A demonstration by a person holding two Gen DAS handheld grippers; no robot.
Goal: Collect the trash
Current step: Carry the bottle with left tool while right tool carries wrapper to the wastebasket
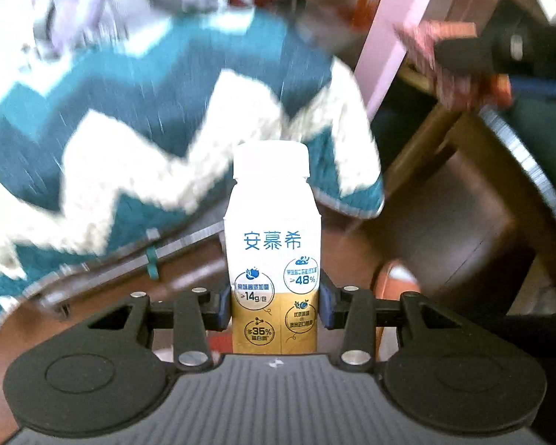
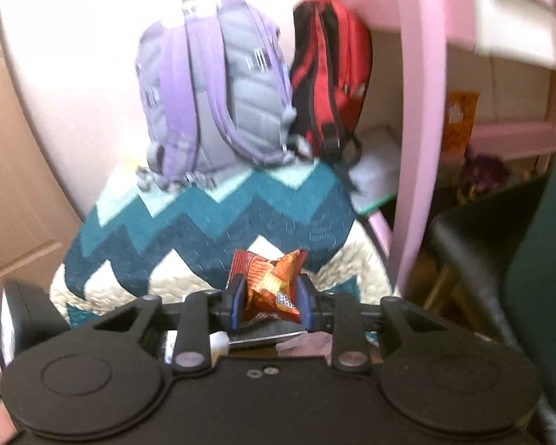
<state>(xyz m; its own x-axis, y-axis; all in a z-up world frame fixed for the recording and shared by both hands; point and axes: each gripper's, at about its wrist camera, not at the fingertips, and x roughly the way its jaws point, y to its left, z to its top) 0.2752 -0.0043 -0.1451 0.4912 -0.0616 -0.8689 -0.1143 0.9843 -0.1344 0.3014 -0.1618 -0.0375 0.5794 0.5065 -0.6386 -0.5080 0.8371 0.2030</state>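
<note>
Bedroom, chevron quilt [image 2: 211, 230] mid-frame, pink desk leg [image 2: 419, 141] to its right. Your left gripper [image 1: 274, 307] clamps 1 upright yogurt bottle [image 1: 272, 244], long axis vertical, frame centre. Your right gripper [image 2: 268, 302] pinches 1 crumpled snack wrapper [image 2: 274, 282], lower centre. No bin visible.

The white and gold yogurt bottle [image 1: 274, 256] carries the blue brand 安慕希, and below it round badges reading ">14g/包", ">48%" and "35%" (the smaller characters are too fine to read). The snack wrapper's [image 2: 274, 285] print is illegible.
</note>
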